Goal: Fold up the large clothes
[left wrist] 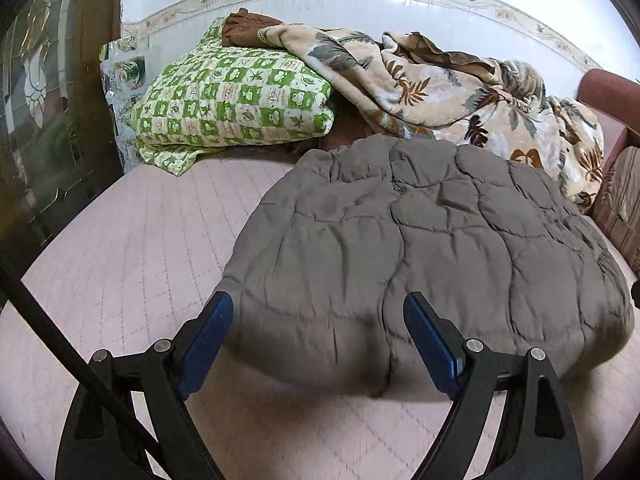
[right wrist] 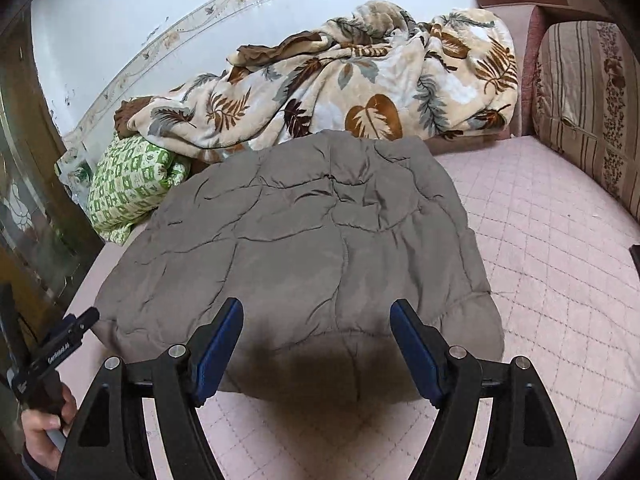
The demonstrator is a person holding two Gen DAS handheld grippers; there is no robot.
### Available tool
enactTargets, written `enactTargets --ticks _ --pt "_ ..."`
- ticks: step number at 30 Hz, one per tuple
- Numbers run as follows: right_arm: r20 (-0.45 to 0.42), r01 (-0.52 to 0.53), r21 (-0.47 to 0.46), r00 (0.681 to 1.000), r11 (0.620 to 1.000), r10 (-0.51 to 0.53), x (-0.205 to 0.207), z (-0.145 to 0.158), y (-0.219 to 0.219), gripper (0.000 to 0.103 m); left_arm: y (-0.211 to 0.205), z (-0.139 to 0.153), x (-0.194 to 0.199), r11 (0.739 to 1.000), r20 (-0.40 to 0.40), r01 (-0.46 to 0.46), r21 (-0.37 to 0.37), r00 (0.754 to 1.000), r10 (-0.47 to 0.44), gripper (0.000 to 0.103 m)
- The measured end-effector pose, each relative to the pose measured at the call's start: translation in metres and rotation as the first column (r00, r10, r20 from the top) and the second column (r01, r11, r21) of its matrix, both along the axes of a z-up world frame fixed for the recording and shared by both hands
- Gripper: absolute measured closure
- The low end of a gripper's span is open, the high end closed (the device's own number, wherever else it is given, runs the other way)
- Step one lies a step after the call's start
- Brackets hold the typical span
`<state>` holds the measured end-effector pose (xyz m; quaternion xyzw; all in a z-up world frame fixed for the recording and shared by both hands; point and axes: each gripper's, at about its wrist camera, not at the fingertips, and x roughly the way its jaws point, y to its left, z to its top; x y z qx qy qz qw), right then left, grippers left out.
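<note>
Grey quilted padding makes up the jacket [left wrist: 420, 248] [right wrist: 304, 256], which is laid flat on the pink quilted bed cover [left wrist: 132, 248] [right wrist: 560, 264] as a folded, roughly rectangular bundle. Its long axis is seen running away from the cameras toward the wall, with the near edge rounded and puffed and the far edge narrower. Irregular stitched seams and shallow creases are spread across its upper face; no sleeves, zip or collar can be made out.

The left hand-held gripper [left wrist: 318, 336] is held above the near edge of the jacket with its blue-padded fingers [left wrist: 208, 344] spread wide, and nothing is gripped between them. The right hand-held gripper [right wrist: 316, 340] is likewise held wide apart over the near edge, gripping nothing. A shadow is cast on the fabric between each pair of fingers.

Beyond the jacket, a beige leaf-patterned blanket [left wrist: 460, 88] [right wrist: 340, 88] is heaped against the white tiled wall [left wrist: 360, 4] [right wrist: 100, 24], and a green-and-white checked pillow [left wrist: 236, 100] [right wrist: 128, 184] is partly tucked beneath it. A striped cushion [right wrist: 588, 112] is propped at the right of the bed.
</note>
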<state>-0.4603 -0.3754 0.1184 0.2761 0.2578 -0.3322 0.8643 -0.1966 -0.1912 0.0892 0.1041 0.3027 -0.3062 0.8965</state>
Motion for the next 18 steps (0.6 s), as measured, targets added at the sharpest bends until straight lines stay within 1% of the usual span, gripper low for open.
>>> enactTargets --ticks 2,4,6,8,9,12,18 --pt "0.009 0.021 -0.016 1.0 1.0 -0.021 0.0 0.0 -0.004 0.023 -0.006 -0.002 0.005 1.0 0.006 -0.003 -0.002 1.0 0.003 0.016" --pt "0.025 0.038 -0.023 0.999 0.999 -0.037 0.0 -0.001 -0.01 0.023 -0.013 -0.006 0.007 1.0 0.013 0.004 0.012 1.0 -0.005 0.016" --pt "0.025 0.044 -0.005 0.999 0.999 -0.043 0.002 -0.005 -0.016 0.023 -0.02 -0.013 0.01 0.999 0.015 0.007 0.034 1.0 -0.008 0.016" --pt "0.019 0.039 0.017 0.999 0.999 -0.039 0.004 -0.011 -0.02 0.023 -0.026 -0.021 0.013 0.998 -0.007 0.011 0.054 1.0 -0.011 0.016" --pt "0.011 0.036 0.024 0.999 0.999 -0.037 0.005 -0.014 -0.021 0.023 -0.028 -0.023 0.014 0.998 -0.013 0.009 0.063 1.0 -0.008 0.016" --pt "-0.023 0.03 0.042 0.999 0.999 -0.029 0.009 -0.025 -0.024 0.023 -0.032 -0.026 0.012 0.997 0.003 0.005 0.082 1.0 -0.005 0.016" --pt "-0.059 0.03 0.053 0.998 0.998 -0.027 0.012 -0.036 -0.026 0.023 -0.036 -0.029 0.009 0.994 0.02 0.005 0.107 1.0 -0.007 0.016"
